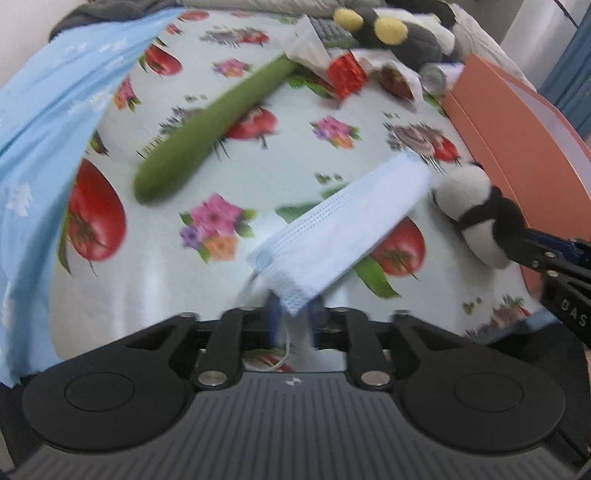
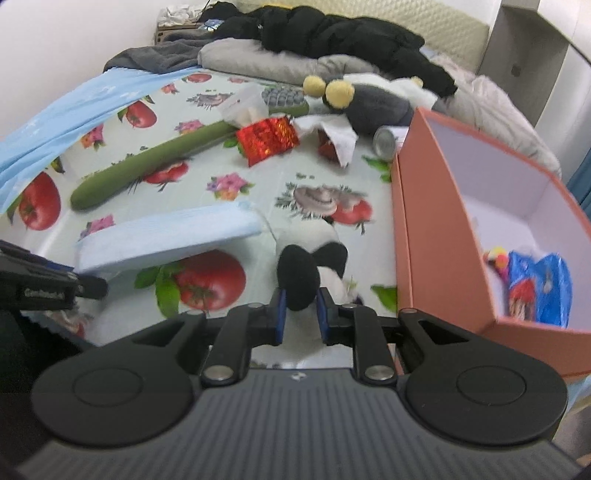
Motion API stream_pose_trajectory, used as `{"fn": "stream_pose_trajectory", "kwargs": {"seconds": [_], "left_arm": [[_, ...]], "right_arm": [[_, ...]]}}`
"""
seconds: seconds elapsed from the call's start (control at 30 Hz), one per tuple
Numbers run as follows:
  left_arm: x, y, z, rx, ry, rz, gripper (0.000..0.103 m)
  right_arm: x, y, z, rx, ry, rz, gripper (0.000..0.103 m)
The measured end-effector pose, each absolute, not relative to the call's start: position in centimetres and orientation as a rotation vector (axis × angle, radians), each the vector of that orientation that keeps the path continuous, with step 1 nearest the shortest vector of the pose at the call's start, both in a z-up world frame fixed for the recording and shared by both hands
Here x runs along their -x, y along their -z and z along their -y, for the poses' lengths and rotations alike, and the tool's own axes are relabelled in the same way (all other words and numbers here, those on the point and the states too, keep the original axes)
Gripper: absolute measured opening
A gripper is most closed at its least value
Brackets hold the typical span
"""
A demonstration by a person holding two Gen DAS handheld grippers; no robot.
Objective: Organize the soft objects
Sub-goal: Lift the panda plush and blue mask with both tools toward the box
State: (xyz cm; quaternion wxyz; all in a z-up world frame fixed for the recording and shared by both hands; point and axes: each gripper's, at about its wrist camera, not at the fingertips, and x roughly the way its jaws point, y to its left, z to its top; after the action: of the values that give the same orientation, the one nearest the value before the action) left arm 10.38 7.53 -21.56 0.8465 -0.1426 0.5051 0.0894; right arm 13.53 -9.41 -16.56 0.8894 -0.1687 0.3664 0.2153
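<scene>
My left gripper (image 1: 293, 317) is shut on one end of a light blue face mask (image 1: 343, 229), held above the fruit-print sheet; the mask also shows in the right wrist view (image 2: 166, 236). My right gripper (image 2: 300, 314) is shut on a small black and white panda plush (image 2: 310, 258), also visible at the right of the left wrist view (image 1: 476, 214), close beside the orange box (image 2: 436, 236). A long green plush (image 1: 207, 133) lies on the sheet farther back. A grey plush with yellow feet (image 2: 365, 99) lies at the back.
The orange box stands open at the right and holds a blue packet (image 2: 535, 288). A red shiny packet (image 2: 267, 138), tissue paper (image 2: 332, 133) and a can (image 2: 386, 142) lie at the back. A blue cloth (image 1: 48, 147) covers the left. Pillows and black clothing (image 2: 332, 33) are behind.
</scene>
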Motion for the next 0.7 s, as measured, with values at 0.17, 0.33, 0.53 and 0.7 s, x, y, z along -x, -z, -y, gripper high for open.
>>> {"fn": "stream_pose_trajectory", "kwargs": {"seconds": [0.17,0.33,0.53,0.7], "left_arm": [[-10.1,21.6,-6.3,0.227,-0.164,-1.144,0.064],[-9.8,20.4,-5.8,0.181,-0.134,-1.093,0.064],[-11.6,19.9,-4.7,0.123,-0.091,-1.063,0.064],[-13.3,20.4,-3.7,0.094,-0.063,-1.077,0.065]], "right_arm": [[-13.4,16.2,10.6,0.284,-0.464,-0.784,0.045],[-14.1,16.1,11.1,0.237,-0.456,-0.754,0.045],[-15.6,16.4,10.6,0.232,-0.473,-0.737,0.045],[-16.6,16.4,10.7,0.207,-0.502,-0.765,0.045]]}}
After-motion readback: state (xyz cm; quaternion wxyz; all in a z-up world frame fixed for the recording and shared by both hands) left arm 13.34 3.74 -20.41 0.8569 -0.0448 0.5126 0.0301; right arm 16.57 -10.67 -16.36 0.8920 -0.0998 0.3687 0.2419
